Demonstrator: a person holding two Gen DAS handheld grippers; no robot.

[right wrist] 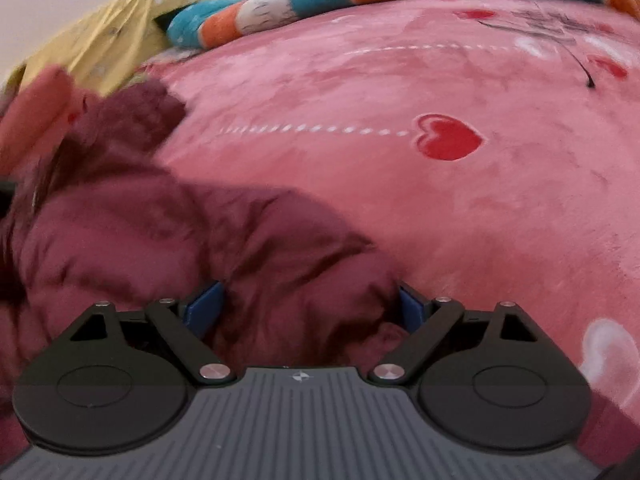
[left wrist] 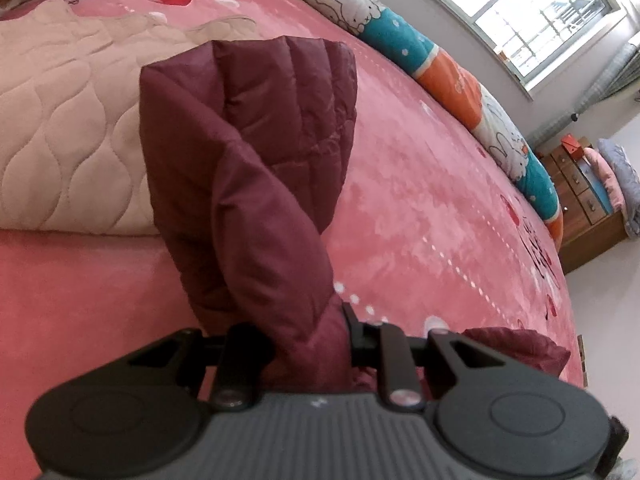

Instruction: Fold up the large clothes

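Note:
A maroon quilted puffer jacket (left wrist: 256,152) lies on the pink bed cover (left wrist: 420,200). One padded part of it rises in a twisted column straight from my left gripper (left wrist: 304,332), which is shut on a bunched fold. In the right wrist view the jacket (right wrist: 140,232) is blurred and spreads from the left edge down into my right gripper (right wrist: 308,300). Its jaws stand wide, and a thick bulge of fabric sits between the blue pads (right wrist: 206,306). The pads' inner faces still show. The rest of the jacket is hidden below both grippers.
A cream quilted blanket (left wrist: 60,128) lies on the bed left of the jacket. A long rabbit-print bolster (left wrist: 400,32) in orange, teal and white runs along the far edge. Yellow cloth (right wrist: 120,40) sits beyond the bed. A wooden drawer unit (left wrist: 580,200) stands by the window (left wrist: 520,8).

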